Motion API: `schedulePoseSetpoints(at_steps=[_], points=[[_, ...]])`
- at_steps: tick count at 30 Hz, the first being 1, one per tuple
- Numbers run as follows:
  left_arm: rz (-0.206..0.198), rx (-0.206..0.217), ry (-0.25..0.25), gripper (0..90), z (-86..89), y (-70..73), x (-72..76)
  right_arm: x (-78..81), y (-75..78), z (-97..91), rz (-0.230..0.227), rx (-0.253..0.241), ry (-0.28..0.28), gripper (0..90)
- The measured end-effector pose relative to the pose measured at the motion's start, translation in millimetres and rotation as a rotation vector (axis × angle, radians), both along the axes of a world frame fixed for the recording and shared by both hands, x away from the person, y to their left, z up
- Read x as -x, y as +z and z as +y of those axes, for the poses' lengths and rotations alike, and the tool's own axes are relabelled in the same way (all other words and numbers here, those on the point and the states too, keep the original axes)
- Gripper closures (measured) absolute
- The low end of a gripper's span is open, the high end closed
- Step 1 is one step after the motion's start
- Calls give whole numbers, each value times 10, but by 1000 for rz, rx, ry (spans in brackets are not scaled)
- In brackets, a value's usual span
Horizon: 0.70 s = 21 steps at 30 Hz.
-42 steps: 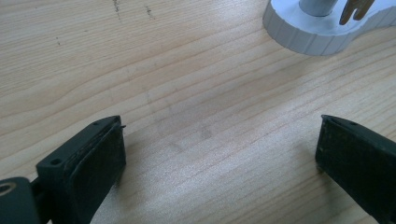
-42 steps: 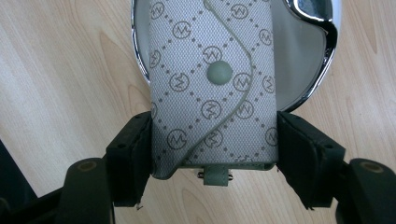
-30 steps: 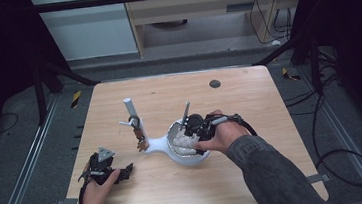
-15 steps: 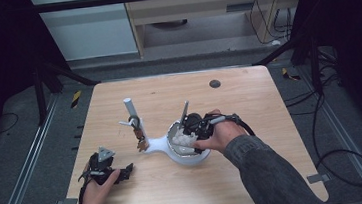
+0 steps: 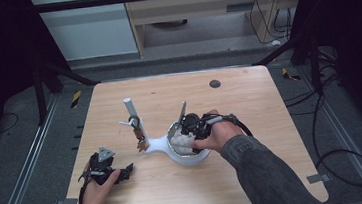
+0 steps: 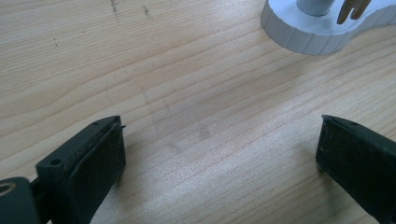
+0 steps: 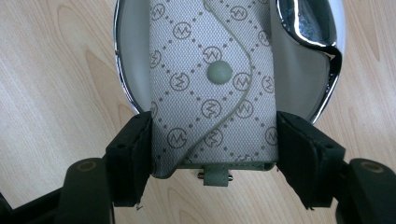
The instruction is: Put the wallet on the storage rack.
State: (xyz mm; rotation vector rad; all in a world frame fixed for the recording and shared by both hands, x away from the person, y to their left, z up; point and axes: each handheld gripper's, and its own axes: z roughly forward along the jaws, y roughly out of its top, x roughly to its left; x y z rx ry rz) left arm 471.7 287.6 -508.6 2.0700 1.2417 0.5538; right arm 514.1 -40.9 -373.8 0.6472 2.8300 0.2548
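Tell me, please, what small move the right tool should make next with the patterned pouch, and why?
Probably open the jaws and back away. The right tool grips the grey patterned pouch by its sides, and most of the pouch already lies inside the chrome-rimmed dish, which seems the place meant for it. The left tool is open over bare wooden table and plays no part.

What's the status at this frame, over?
Right gripper shut on patterned pouch over the tray. Left gripper open above bare table. Nothing in the way.
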Motion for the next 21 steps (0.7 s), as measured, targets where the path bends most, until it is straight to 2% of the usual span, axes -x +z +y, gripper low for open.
schedulePoseSetpoints(at_steps=[21], points=[[0,0,-2,8,-1,0,0,-22,-28,46,10,0,0,316]])
